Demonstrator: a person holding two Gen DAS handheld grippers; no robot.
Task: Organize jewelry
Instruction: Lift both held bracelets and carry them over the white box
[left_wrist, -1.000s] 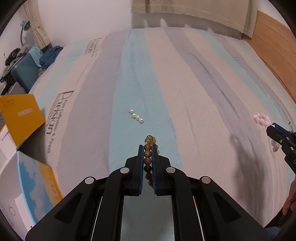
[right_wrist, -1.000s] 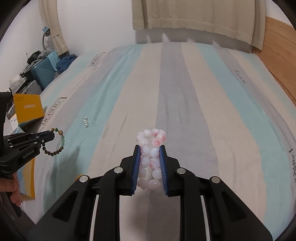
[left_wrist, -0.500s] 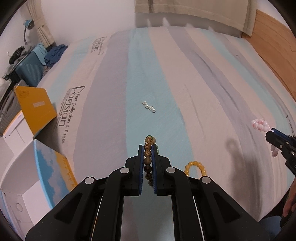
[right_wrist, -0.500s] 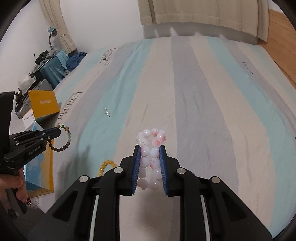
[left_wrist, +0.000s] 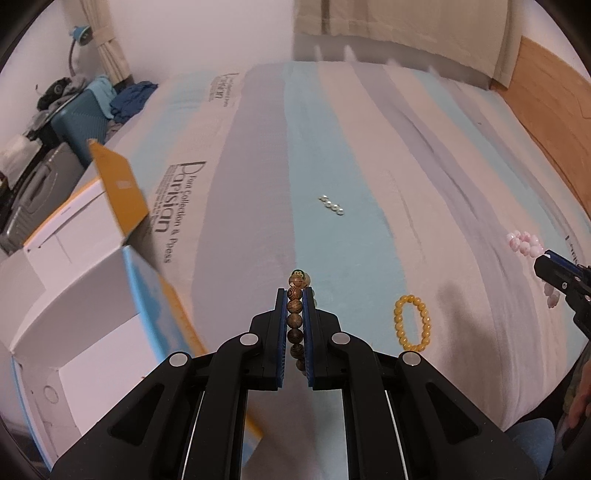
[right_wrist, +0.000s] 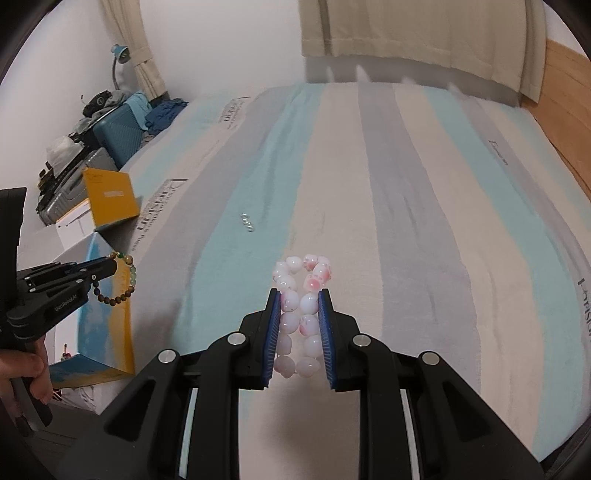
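Observation:
My left gripper (left_wrist: 295, 295) is shut on a brown wooden bead bracelet (left_wrist: 295, 314) with green beads and holds it in the air past the bed's near left edge; the bracelet also shows in the right wrist view (right_wrist: 123, 280). My right gripper (right_wrist: 298, 295) is shut on a pink and white bead bracelet (right_wrist: 301, 291), held above the bed; it shows at the right of the left wrist view (left_wrist: 524, 243). A yellow bead bracelet (left_wrist: 412, 323) and a short string of pearls (left_wrist: 331, 205) lie on the striped bed (left_wrist: 369, 147).
An open white box (left_wrist: 74, 295) with a blue and orange side and an orange flap (left_wrist: 118, 192) stands beside the bed on the left. A teal suitcase (left_wrist: 77, 114) and clothes are further back. A wooden floor (left_wrist: 554, 103) is on the right.
Both grippers have pulled back toward the bed's near edge with their bracelets still held. The box has come closer on the left and the yellow bracelet has come into view.

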